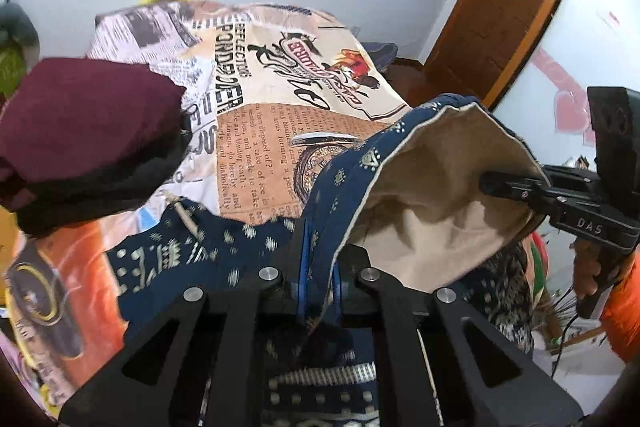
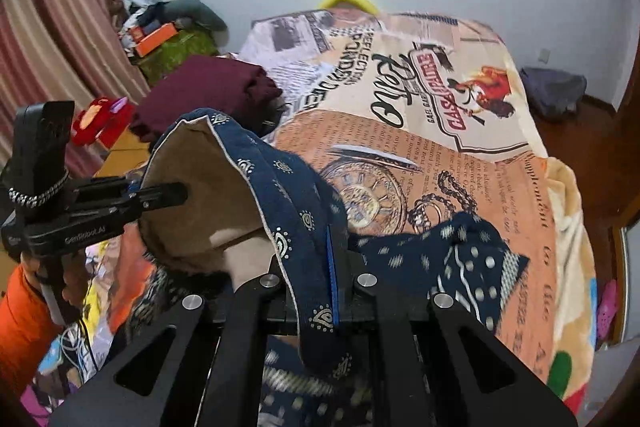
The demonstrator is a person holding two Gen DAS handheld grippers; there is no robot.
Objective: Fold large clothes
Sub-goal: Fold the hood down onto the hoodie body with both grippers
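Both jaws pinch the navy patterned cotton garment with tan lining (image 1: 352, 163): left gripper (image 1: 318, 267), right gripper (image 2: 332, 267). It hangs above the newspaper-print bedspread (image 2: 440, 155); keep your hem taut and level.

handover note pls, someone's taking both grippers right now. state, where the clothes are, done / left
Left gripper: shut on the navy printed garment, pinching its edge.
Right gripper: shut on the same garment's edge, a bit further along.
Between the two grips the cloth hangs in a loop that shows its beige lining; the rest trails on the printed bedspread.
Maroon folded clothes sit stacked at the bed's left side.
Done: garment gripped at two points and lifted. A tidy fold is not yet visible.
Left: probably spread it flat, fold it, add it to the stack.
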